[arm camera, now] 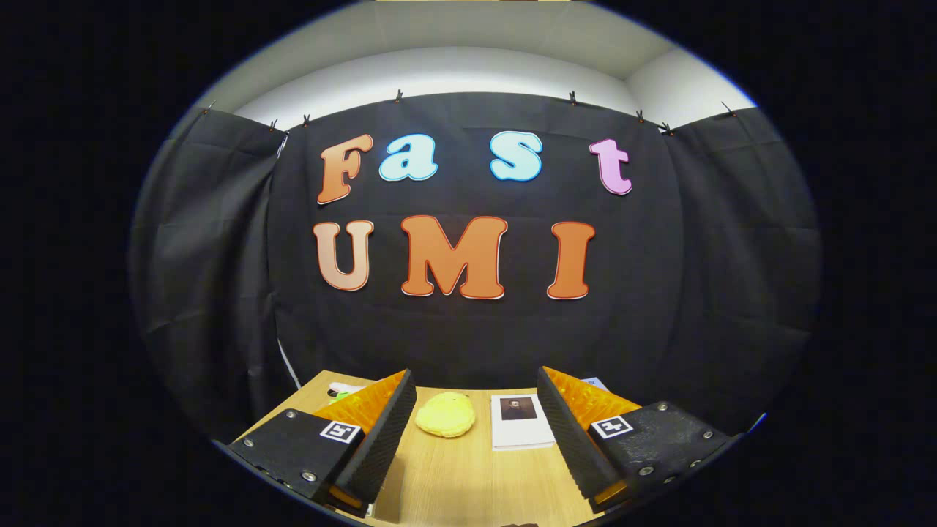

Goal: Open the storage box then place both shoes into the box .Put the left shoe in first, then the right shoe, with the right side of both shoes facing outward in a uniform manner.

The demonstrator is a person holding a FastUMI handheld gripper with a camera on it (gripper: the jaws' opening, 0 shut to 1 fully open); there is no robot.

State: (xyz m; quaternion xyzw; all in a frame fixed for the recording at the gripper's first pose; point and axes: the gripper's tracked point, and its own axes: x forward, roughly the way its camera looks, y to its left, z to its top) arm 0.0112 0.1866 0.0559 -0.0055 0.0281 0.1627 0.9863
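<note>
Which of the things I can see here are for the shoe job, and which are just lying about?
For the job:
- the tool, fingers open, nothing between them

Just lying about:
- yellow soft thing on the table, ahead between the fingers
- white booklet beside it
- papers behind the fingers

The gripper (476,432) has two wedge-shaped fingers (381,432) with ribbed inner faces of fine ridges, and they stand wide apart with nothing between them. Each finger sits on a flat dark mounting block fastened with small silver screws. On each block, near the finger, there is a square white tag (341,432) with a black pattern.
</note>
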